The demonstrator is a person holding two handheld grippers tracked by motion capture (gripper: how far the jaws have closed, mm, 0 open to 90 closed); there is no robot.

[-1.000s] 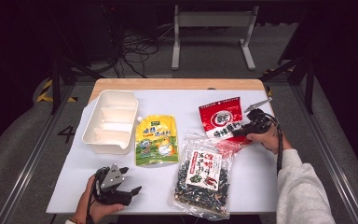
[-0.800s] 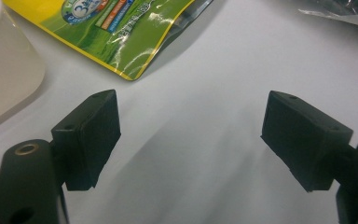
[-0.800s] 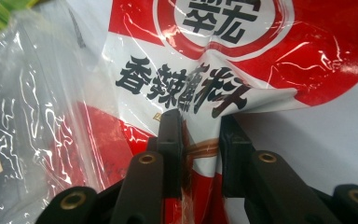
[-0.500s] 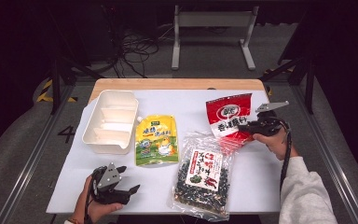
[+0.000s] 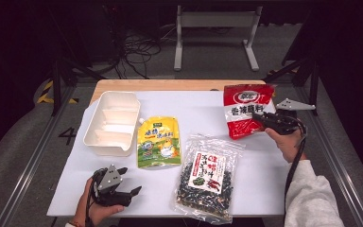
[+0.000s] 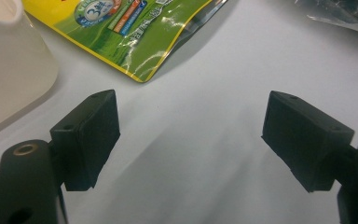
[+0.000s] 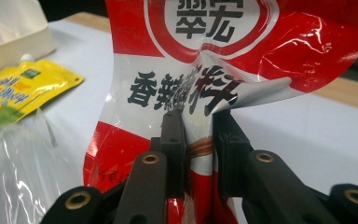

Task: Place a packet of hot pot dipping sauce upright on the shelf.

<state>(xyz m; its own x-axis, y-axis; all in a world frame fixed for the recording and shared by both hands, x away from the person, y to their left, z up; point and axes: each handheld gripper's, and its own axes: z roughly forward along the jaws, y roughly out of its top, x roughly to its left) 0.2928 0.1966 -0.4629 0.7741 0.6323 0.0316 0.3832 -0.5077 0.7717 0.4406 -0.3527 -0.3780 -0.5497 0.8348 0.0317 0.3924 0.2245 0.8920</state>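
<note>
We have the right gripper (image 5: pixel 261 118) pinching the red-and-white plastic snack bag (image 5: pixel 246 111) at far right, its jaws just closing; left gripper (image 5: pixel 128 194) spread, near left.

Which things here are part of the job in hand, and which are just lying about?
In the job:
- red packet, pinched and lifted off the table
- right gripper, shut on it

Lying about:
- white tray
- yellow pouch
- clear bag of dark snacks
- left gripper, open, over bare table
</note>
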